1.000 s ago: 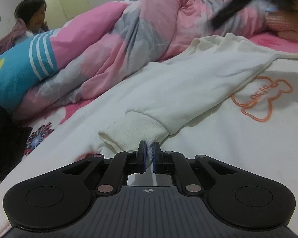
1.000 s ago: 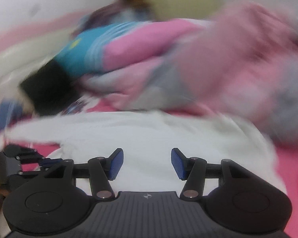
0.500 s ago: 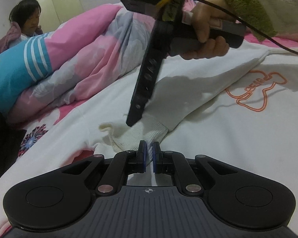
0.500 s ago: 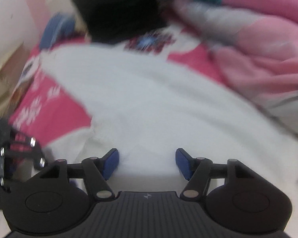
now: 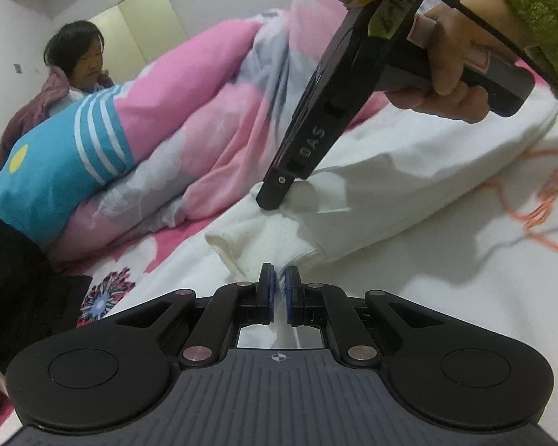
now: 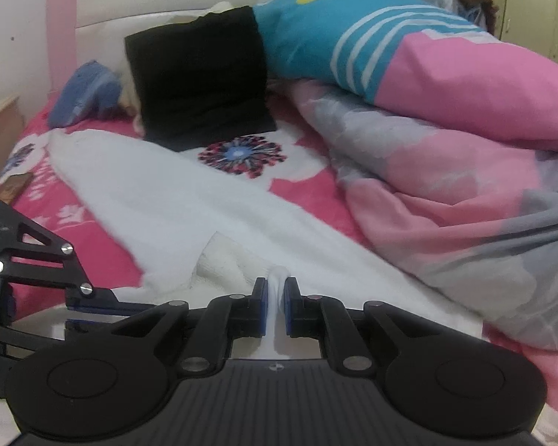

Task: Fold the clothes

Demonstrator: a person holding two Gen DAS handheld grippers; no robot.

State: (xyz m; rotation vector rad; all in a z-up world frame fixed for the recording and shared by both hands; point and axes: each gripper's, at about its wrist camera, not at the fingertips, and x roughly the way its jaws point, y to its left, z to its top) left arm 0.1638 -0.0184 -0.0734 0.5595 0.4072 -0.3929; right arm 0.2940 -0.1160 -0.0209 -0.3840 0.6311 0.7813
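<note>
Since a second ago the right tongs [image 6: 276, 306] have swung in over the sweater and come down on its sleeve, and their jaws have just been closing, with a ridge of white cloth now pinched between the blue pads [image 6: 261, 308].

Largest is the bed [image 6: 48, 200], its pink flowered sheet showing along the headboard side. A pink and grey quilt [image 6: 446, 193] is heaped along the far side, with a blue striped pillow [image 6: 338, 33] on top and a black cloth [image 6: 201, 85] beside it near the headboard. A person [image 5: 82, 55] sits beyond the heap.

The white sweater [image 5: 427, 278] lies flat across the middle of the bed, orange outline print up. Its sleeve [image 5: 372, 200] is folded across the body, cuff [image 5: 256, 238] toward the quilt.

The left tongs [image 5: 278, 290] are nearly shut, gripping the cuff's near edge. Seen from the left wrist, the right tongs reach steeply down onto the sleeve just behind the cuff, gripped by a hand [image 5: 450, 63] in a green fleecy sleeve [image 5: 532, 11].
</note>
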